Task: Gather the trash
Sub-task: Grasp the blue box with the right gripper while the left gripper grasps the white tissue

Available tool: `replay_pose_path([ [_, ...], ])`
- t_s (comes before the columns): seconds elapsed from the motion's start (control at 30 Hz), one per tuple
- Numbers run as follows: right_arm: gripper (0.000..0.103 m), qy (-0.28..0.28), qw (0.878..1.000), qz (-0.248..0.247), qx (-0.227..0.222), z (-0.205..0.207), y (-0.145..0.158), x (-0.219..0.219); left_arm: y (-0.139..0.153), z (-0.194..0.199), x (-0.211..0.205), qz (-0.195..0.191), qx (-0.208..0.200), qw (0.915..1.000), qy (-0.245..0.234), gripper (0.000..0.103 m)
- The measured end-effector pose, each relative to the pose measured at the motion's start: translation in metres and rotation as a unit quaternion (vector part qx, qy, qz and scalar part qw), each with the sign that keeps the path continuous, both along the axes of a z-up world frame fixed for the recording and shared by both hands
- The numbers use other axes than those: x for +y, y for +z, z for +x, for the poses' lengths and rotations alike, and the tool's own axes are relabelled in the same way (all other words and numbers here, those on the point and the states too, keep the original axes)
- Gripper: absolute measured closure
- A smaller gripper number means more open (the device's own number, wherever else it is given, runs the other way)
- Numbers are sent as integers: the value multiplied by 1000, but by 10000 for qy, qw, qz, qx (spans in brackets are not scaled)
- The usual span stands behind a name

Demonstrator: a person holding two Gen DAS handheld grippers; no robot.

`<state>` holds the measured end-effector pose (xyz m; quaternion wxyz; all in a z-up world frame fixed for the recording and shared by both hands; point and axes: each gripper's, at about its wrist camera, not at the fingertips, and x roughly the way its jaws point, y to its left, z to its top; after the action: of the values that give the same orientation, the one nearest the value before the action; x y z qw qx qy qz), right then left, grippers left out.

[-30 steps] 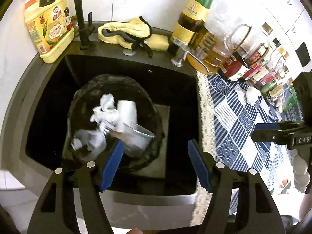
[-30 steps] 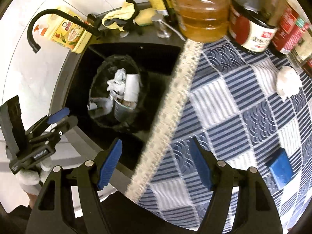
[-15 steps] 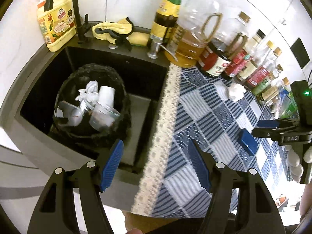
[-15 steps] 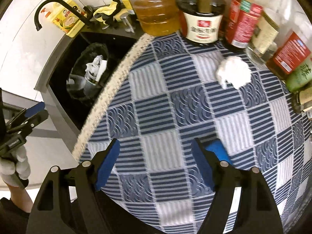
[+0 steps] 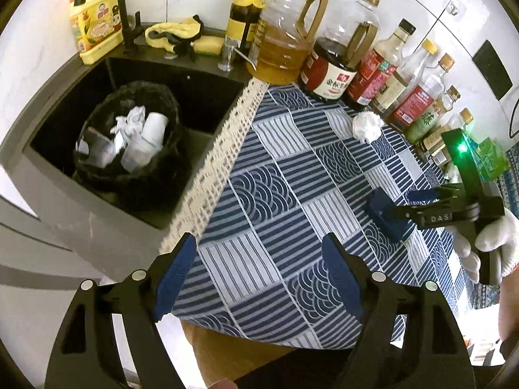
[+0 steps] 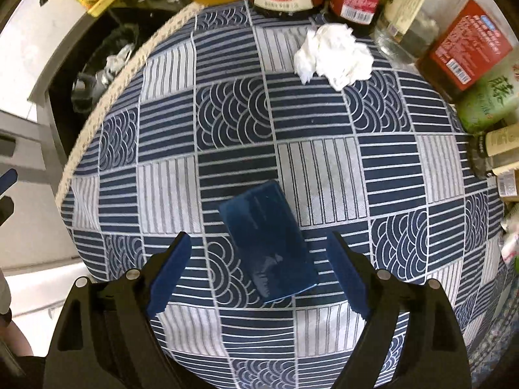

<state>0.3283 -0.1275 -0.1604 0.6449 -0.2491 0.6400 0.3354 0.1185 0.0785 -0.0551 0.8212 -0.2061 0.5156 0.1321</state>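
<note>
Right gripper (image 6: pixel 258 272) points straight down over the flat dark-blue glossy packet (image 6: pixel 267 241) on the blue patchwork tablecloth (image 6: pixel 327 165), jaws opening wide to straddle it, pads not touching; left gripper (image 5: pixel 259 278) hangs empty at the table's near edge, jaws opening too; crumpled white tissue (image 5: pixel 366 125) waits by the bottles, black-lined bin (image 5: pixel 129 136) sits in the sink, ready for drops

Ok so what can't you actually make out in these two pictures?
- Left wrist view: the near end of the flat dark blue box is covered by the right hand-held gripper, whose jaws are opening; contact cannot be told.
- Left wrist view: the black-lined bin is deep in shadow, so what lies under the white cups and paper is hidden.
- Right wrist view: the condiment bottles are cut off by the frame edge.
</note>
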Motion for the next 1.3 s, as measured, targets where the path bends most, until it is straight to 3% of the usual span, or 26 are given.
replay_pose_path([
  [0.27, 26, 393, 9985, -358, 125, -3, -29, 0, -16, -9, -24, -122, 114, 9995, 268, 25],
  [0.5, 43, 594, 9973, -414, 130, -9, -38, 1, -21, -11, -32, -77, 223, 9989, 403, 25],
  [0.73, 45, 480, 9983, -268, 183, -4, -37, -4, -19, 1, -39, 8, 358, 9990, 268, 25],
  [1.1, 45, -444, 9974, 418, 388, 21, -3, -60, -5, 50, -59, 202, 359, 9972, -631, 25],
  [1.3, 45, -1330, 9869, 813, 419, 16, 18, -100, 2, 98, -86, 376, 398, 9858, -1589, 25],
])
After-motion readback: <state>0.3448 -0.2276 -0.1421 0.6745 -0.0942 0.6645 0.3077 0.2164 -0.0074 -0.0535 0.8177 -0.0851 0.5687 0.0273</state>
